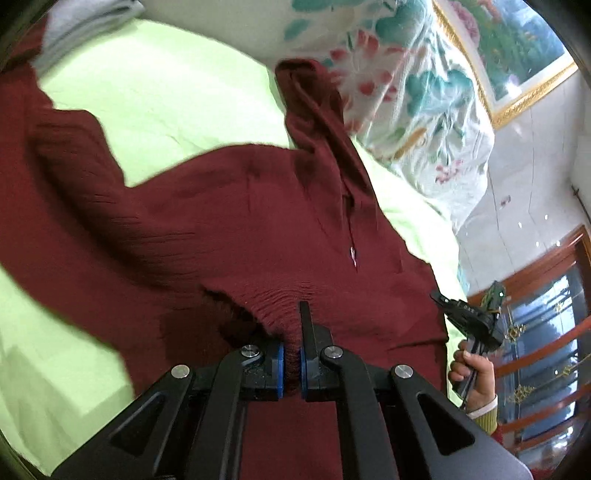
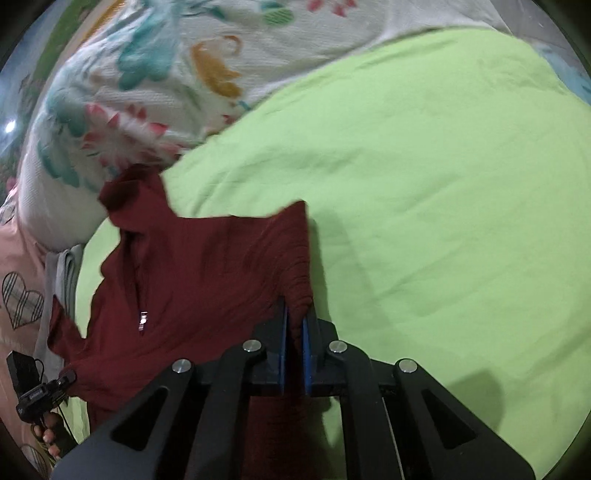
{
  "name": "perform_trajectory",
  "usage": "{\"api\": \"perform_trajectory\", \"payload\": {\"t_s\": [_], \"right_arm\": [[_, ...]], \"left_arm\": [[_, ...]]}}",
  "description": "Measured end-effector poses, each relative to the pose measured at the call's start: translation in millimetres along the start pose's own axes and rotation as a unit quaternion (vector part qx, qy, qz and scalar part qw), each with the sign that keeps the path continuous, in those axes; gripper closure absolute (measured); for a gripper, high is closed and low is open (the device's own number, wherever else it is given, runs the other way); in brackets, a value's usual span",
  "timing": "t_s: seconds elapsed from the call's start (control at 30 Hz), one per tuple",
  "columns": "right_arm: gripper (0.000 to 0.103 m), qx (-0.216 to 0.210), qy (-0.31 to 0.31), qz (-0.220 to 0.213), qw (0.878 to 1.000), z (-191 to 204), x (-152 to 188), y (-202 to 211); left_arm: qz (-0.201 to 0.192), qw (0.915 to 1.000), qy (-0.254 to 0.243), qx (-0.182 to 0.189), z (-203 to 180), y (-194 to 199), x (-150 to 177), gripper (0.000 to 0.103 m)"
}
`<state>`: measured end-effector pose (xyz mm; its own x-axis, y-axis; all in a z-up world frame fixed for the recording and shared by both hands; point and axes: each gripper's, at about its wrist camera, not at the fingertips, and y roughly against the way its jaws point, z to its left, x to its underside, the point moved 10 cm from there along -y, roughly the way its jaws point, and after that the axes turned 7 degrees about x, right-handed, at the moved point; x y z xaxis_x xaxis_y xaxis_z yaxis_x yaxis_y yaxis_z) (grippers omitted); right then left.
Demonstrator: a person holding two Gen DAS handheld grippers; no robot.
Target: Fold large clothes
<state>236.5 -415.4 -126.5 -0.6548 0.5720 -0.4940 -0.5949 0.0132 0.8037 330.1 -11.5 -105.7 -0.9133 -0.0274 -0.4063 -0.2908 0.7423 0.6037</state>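
On the green sheet (image 2: 424,184), an unlabelled maroon sweater (image 1: 229,206).

Sweater (image 1: 229,221) lies spread on the bed (image 1: 177,99), filling centre and left of the left wrist frame. Quilt (image 1: 406,92) is piled behind it, upper right. Folded cloth (image 1: 81,26) sits at upper left on the bed. In the right wrist frame, sweater (image 2: 192,280) lies lower left, bare bed (image 2: 443,184) to its right, quilt (image 2: 147,74) across the top left.
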Motion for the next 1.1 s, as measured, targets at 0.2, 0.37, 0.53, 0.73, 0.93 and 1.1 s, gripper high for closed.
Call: {"api": "perform_trajectory", "payload": {"t_s": [0.2, 0.37, 0.53, 0.73, 0.93, 1.1], "right_arm": [[0.088, 0.071, 0.011, -0.051, 0.996, -3.4, 3.3, 27.7], [0.084, -0.02, 0.096, -0.006, 0.995, 58.7, 50.4, 34.3], [0.084, 0.014, 0.043, 0.012, 0.999, 26.8, 65.4, 21.9], [0.056, -0.045, 0.061, -0.031, 0.997, 58.8, 77.1, 72.3], [0.056, -0.072, 0.068, 0.002, 0.995, 85.7, 106.1, 68.6], [0.056, -0.078, 0.057, 0.032, 0.995, 95.0, 121.8, 51.5]], "left_arm": [[0.042, 0.9971, -0.002, -0.062, 26.7, -19.4, 12.8, 0.098], [0.035, 0.9925, -0.05, -0.106, 21.3, -12.9, 14.8, 0.095], [0.009, 0.9903, -0.038, -0.133, 35.4, 14.5, 18.6, 0.088], [-0.113, 0.9699, -0.014, -0.215, 69.1, 108.2, -11.1, 0.059], [-0.164, 0.9096, -0.043, -0.379, 120.8, 180.2, -79.0, 0.028], [-0.151, 0.8565, -0.05, -0.491, 175.1, 202.9, -128.7, 0.028]]}}
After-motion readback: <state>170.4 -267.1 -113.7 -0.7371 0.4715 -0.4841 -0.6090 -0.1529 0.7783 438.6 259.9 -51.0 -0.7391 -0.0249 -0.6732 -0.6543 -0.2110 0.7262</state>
